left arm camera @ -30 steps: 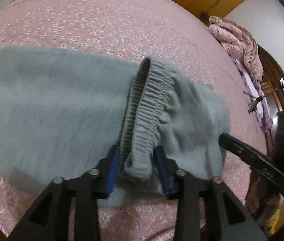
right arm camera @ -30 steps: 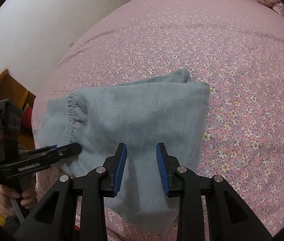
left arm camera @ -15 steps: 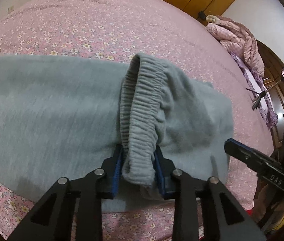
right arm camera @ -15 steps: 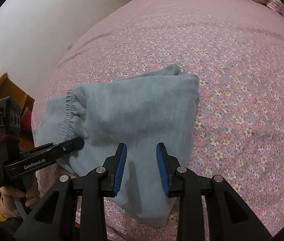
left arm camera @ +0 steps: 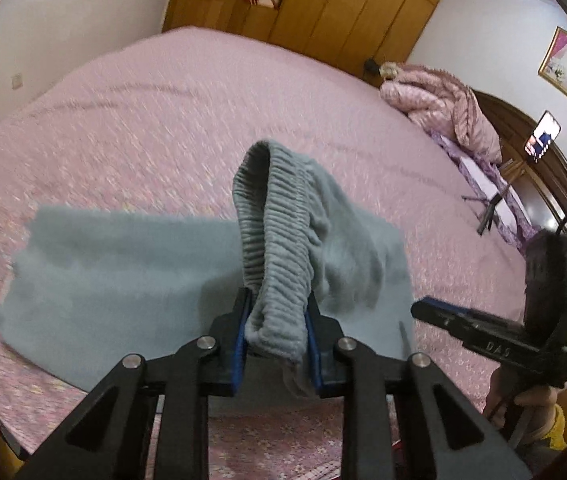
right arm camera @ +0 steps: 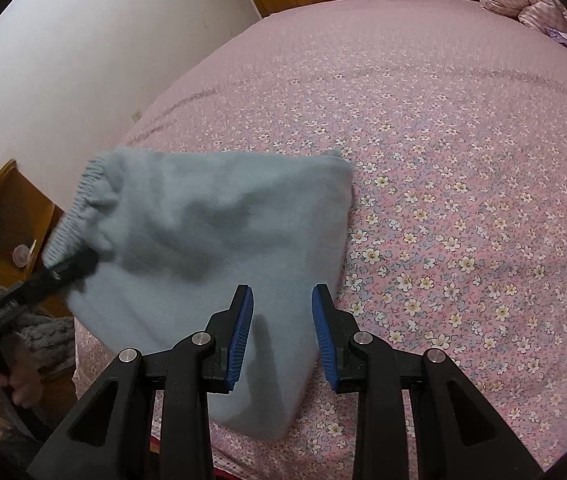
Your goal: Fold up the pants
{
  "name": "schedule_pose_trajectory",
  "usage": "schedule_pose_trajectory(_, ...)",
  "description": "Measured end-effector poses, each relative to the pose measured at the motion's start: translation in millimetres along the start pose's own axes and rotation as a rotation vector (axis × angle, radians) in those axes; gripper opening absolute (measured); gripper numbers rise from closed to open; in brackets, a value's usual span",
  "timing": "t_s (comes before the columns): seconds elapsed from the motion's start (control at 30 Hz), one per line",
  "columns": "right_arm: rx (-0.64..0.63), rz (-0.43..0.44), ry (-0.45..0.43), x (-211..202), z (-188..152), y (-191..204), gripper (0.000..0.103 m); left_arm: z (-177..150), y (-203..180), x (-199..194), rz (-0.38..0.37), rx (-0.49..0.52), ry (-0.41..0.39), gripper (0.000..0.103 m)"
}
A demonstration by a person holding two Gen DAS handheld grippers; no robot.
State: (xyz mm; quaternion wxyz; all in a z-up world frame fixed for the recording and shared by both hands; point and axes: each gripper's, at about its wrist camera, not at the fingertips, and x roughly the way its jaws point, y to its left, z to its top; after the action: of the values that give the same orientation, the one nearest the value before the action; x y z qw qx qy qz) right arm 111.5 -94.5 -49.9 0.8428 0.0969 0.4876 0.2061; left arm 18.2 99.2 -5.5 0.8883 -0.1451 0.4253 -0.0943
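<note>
Grey-blue pants (left arm camera: 123, 280) lie partly folded on a pink floral bed. My left gripper (left arm camera: 277, 312) is shut on their ribbed elastic waistband (left arm camera: 279, 240), which it holds raised above the flat cloth. In the right wrist view the same pants (right arm camera: 211, 232) spread across the near left of the bed, the waistband (right arm camera: 79, 204) lifted at the left by the left gripper's finger (right arm camera: 63, 270). My right gripper (right arm camera: 283, 304) hovers open over the near edge of the pants, nothing between its blue pads. It also shows at the right of the left wrist view (left arm camera: 435, 312).
The pink floral bed (right arm camera: 463, 160) stretches far ahead and right. A bunched pink quilt (left arm camera: 443, 108) lies at its far right end, by a dark wooden headboard (left arm camera: 555, 160) and a phone on a tripod (left arm camera: 541, 136). Wooden wardrobes (left arm camera: 323, 4) line the back wall. A wooden nightstand (right arm camera: 15, 216) stands left.
My left gripper has lifted the waistband higher and drawn back, so more bed and room show. The pants' upper layer rose with it. The right gripper stayed open above the near edge.
</note>
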Motion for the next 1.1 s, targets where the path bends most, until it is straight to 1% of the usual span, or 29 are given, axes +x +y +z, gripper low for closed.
schedule_pose_trajectory(0.1,-0.008,0.0,0.009,1.8,-1.6,2.6,0.032,5.3,11.7,-15.5,0.036,-0.008,-0.042,0.024)
schedule_pose_trajectory(0.17,-0.014,0.001,0.016,4.2,-3.9,7.7,0.032,8.5,21.6,-21.6,0.054,-0.027,-0.056,0.024)
schedule_pose_trajectory(0.27,-0.025,0.001,0.03,8.9,-4.5,10.8,0.032,10.6,48.5,-29.5,0.093,-0.075,-0.074,0.024)
schedule_pose_trajectory(0.5,-0.052,-0.01,0.064,22.4,-7.2,21.7,0.032,5.3,101.3,-31.3,0.175,-0.166,-0.076,0.024)
schedule_pose_trajectory(0.6,-0.063,-0.011,0.083,28.4,-9.0,26.7,0.032,-0.8,121.5,-31.7,0.216,-0.187,-0.074,0.024)
schedule_pose_trajectory(0.7,-0.072,-0.01,0.1,32.8,-10.4,34.6,0.032,-3.9,139.8,-25.5,0.219,-0.206,-0.061,0.024)
schedule_pose_trajectory(0.8,-0.079,-0.011,0.115,38.1,-11.8,37.0,0.032,-9.3,155.3,-10.0,0.231,-0.229,-0.022,0.025)
schedule_pose_trajectory(0.9,-0.08,-0.011,0.122,39.2,-13.0,32.9,0.032,-16.4,166.9,5.0,0.269,-0.249,0.027,0.029)
schedule_pose_trajectory(0.97,-0.075,-0.012,0.127,43.4,-12.3,34.4,0.032,-20.5,170.9,7.7,0.291,-0.262,0.033,0.04)
schedule_pose_trajectory(1.0,-0.071,-0.011,0.132,44.8,-12.3,33.9,0.032,-21.5,172.4,6.6,0.299,-0.263,0.032,0.042)
schedule_pose_trajectory(1.03,-0.069,-0.011,0.136,45.7,-12.1,34.2,0.032,-21.9,172.6,4.2,0.309,-0.259,0.031,0.044)
schedule_pose_trajectory(1.1,-0.075,-0.012,0.138,52.9,-7.2,35.8,0.032,-22.9,170.3,-3.2,0.324,-0.247,0.034,0.045)
